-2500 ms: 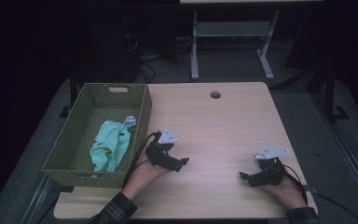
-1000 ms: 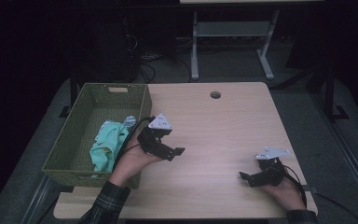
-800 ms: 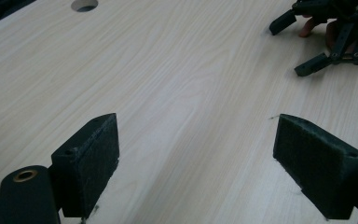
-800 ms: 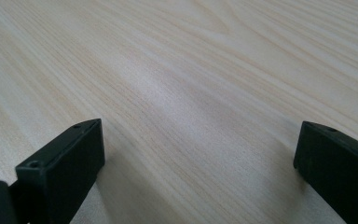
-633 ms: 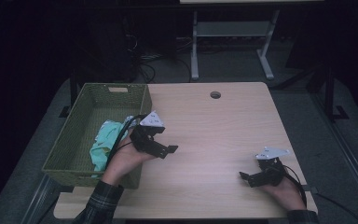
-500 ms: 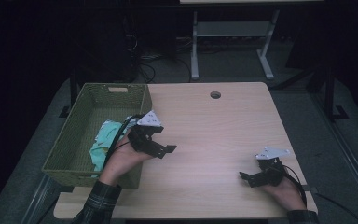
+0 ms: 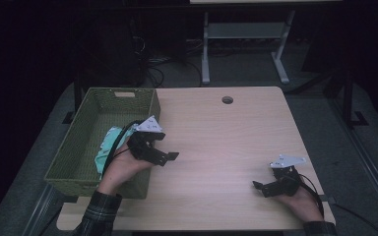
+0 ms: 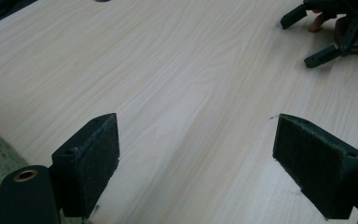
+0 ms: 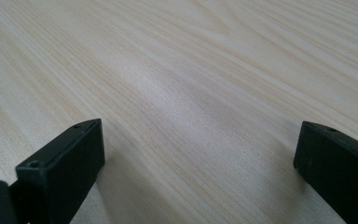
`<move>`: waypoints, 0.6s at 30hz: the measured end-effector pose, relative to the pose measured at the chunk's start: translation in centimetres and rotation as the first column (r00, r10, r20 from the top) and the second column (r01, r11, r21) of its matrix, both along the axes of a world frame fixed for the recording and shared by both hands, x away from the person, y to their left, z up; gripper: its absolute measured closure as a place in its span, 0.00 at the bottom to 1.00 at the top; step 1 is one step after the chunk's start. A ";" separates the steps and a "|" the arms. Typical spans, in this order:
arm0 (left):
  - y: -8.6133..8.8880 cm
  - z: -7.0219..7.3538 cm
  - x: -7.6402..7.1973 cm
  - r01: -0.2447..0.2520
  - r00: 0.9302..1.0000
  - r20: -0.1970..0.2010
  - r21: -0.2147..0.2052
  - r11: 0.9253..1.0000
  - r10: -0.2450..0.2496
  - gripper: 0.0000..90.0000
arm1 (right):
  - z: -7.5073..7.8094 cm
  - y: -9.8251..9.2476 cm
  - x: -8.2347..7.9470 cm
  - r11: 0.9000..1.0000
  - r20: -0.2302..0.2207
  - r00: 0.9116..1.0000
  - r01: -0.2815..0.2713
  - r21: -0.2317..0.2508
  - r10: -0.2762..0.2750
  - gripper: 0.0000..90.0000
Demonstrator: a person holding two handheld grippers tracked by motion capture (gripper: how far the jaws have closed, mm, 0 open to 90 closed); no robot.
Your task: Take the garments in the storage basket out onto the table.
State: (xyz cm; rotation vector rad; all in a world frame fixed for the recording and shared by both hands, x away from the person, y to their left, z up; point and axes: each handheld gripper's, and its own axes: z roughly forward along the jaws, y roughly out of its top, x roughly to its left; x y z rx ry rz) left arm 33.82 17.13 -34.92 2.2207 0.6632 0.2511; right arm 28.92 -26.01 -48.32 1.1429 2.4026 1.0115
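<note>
With its jaws spread and empty, the left gripper (image 7: 170,156) hovers beside the green woven basket (image 7: 78,157) holding the crumpled mint-green cloth (image 7: 109,145), so reaching in seems next, while the right gripper (image 7: 262,187) rests spread-jawed on the pale wooden tabletop (image 7: 226,142).

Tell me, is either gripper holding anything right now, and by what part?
Nothing is held. The left gripper, beside the basket with the cloth, has its jaws wide apart over bare table; the right gripper is open and empty too.

Plaid sleeve (image 7: 94,216), black fingers (image 8: 91,161), grey plates
</note>
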 end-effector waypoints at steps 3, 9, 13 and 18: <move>0.5 0.1 0.0 -0.012 1.000 0.000 -0.004 1.000 0.012 0.16 | 0.0 0.0 0.0 1.000 0.000 1.000 0.001 0.000 -0.001 0.02; 1.4 0.1 0.1 -0.028 1.000 -0.001 -0.003 1.000 0.028 0.16 | 0.0 0.0 0.0 1.000 0.000 1.000 0.000 0.000 0.000 0.02; 1.9 -0.1 0.2 -0.039 0.999 -0.003 -0.005 0.999 0.038 0.16 | 0.0 0.0 0.0 1.000 0.000 1.000 0.000 0.000 0.000 0.02; 2.2 -0.3 0.2 -0.039 0.999 -0.003 0.006 0.999 0.039 0.16 | 0.0 0.0 0.0 1.000 -0.002 1.000 0.001 0.001 -0.001 0.02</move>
